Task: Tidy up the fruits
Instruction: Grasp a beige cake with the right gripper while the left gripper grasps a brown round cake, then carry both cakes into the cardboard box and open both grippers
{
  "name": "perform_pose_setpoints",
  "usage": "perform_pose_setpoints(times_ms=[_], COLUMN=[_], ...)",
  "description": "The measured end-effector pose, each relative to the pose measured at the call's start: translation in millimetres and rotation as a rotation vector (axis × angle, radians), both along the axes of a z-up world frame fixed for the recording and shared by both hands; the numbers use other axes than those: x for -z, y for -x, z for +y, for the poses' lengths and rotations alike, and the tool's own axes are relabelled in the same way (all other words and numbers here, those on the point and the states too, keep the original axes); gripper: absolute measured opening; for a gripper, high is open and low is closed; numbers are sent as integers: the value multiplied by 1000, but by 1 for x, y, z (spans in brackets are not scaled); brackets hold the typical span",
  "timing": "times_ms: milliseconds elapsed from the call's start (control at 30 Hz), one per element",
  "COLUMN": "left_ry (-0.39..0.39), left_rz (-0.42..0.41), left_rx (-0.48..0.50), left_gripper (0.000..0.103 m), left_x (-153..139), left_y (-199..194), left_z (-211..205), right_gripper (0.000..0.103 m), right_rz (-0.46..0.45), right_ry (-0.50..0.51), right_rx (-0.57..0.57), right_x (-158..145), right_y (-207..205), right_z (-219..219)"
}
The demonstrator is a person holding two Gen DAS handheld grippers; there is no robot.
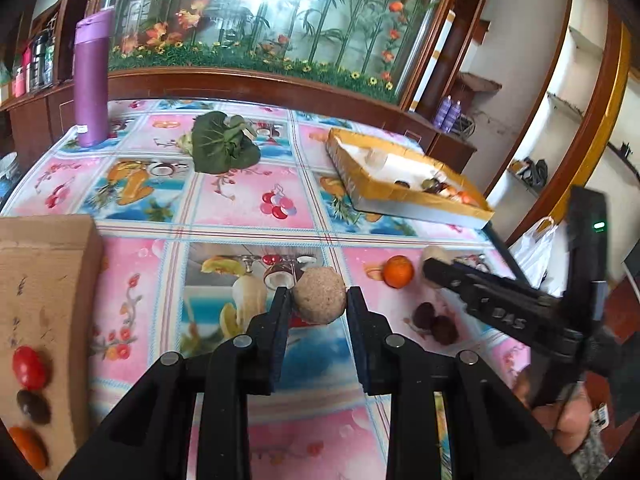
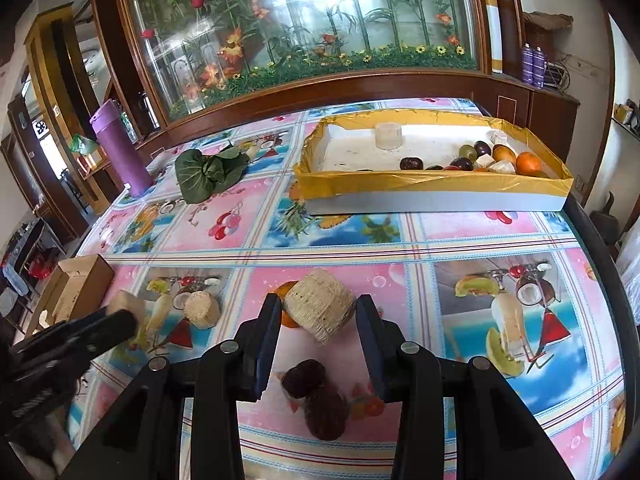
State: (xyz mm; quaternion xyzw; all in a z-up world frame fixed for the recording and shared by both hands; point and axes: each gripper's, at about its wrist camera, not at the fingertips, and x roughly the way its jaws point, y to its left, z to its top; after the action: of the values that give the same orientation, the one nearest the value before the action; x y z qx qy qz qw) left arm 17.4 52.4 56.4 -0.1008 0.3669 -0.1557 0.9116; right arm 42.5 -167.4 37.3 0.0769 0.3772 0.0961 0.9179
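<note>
Pink, blue and white squares printed with fruit and cocktails across the tablecloth (image 2: 440,236). Yellow-taped rim on a white tray (image 2: 436,200) at upper right, holding an orange (image 2: 528,163), dark purple and green fruit; purple flask (image 2: 122,150) at upper left beside dark green leaves (image 2: 208,174). Tan, speckled ball (image 1: 320,295) at centre, black gripper fingers (image 1: 276,320), plain brown cardboard (image 1: 44,280) at left.

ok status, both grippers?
Left gripper open, jaws straddling a tan round piece. Right gripper open around a pale fibrous chunk. Two dark dates lie beneath the right, uncollected.
</note>
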Motion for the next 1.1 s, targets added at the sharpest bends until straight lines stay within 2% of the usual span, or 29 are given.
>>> perform_pose_setpoints(times_ms=[67, 200, 367, 500, 533, 733, 900, 1100], left_ry=[30, 23, -77, -206, -216, -201, -211, -165], left_rz=[1, -7, 33, 87, 100, 178, 167, 170], left_rx=[-12, -114, -316, -447, -464, -482, -474, -478], left_gripper=[27, 27, 27, 27, 27, 28, 28, 28], left_x=[-10, -27, -26, -11, -7, 19, 20, 22], left_y=[16, 52, 88, 104, 106, 111, 113, 120], left_z=[16, 69, 148, 188, 195, 215, 213, 218], right_gripper=[41, 42, 42, 42, 42, 43, 43, 43], right_rz=[20, 23, 4, 2, 3, 43, 45, 28], right_ry=[-30, -60, -102, -87, -79, -4, 84, 144], right_rx=[-10, -78, -248, -393, -426, -565, -585, -582], right_x=[1, -12, -38, -44, -43, -20, -4, 1], right_y=[1, 14, 42, 68, 75, 107, 119, 122], right_z=[6, 37, 101, 167, 184, 259, 286, 295])
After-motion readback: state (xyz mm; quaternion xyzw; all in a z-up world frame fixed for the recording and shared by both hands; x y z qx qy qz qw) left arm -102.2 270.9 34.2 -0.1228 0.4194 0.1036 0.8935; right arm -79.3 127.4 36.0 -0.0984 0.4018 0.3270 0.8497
